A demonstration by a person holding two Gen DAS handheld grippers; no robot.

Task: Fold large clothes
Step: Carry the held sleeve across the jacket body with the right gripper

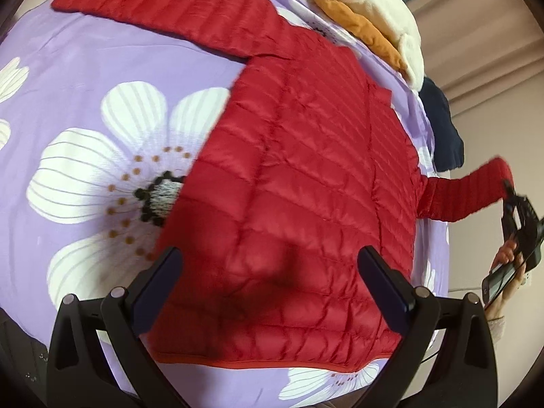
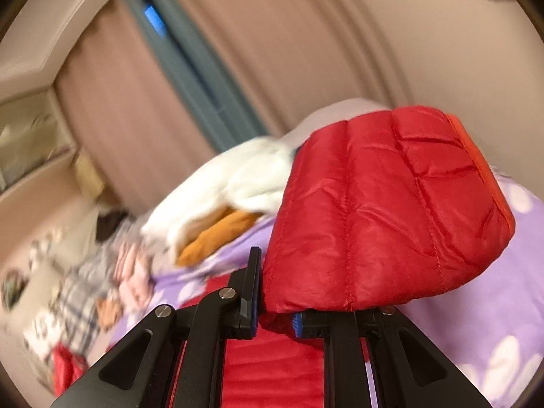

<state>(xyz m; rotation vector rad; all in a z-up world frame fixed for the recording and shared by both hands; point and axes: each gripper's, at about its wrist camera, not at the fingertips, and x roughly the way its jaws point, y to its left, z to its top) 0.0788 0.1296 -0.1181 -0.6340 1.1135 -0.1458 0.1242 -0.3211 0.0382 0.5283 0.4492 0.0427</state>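
Our right gripper (image 2: 273,319) is clamped on the cuff end of the red jacket's sleeve (image 2: 387,210), which bulges up puffy and quilted above the black fingers, its orange-trimmed opening turned to the upper right. In the left wrist view that same gripper (image 1: 507,183) is small at the right edge, off the side of the bed, with the sleeve (image 1: 459,193) stretched out taut from the jacket's shoulder and a hand (image 1: 508,255) wrapped round the black handle below it. Our left gripper (image 1: 268,285) is tilted steeply down over the lower part of the jacket, its two dark, flat fingers spread wide with nothing pinched between them; its blurred shadow falls on the fabric between them. The jacket (image 1: 299,156) lies flat on the bed, front side down as far as we can tell, shiny and stitched in narrow padded bands, hem nearest the left gripper and the other sleeve (image 1: 163,10) stretched away beyond the jacket's far shoulder. Under the jacket is a smooth lilac bedsheet (image 1: 68,68) printed with big white flowers. Beyond the jacket's collar end sits a fluffy white garment with an orange lining (image 1: 370,17), and a dark navy cloth (image 1: 442,129) hangs over the bed edge just beside the held sleeve's shoulder.
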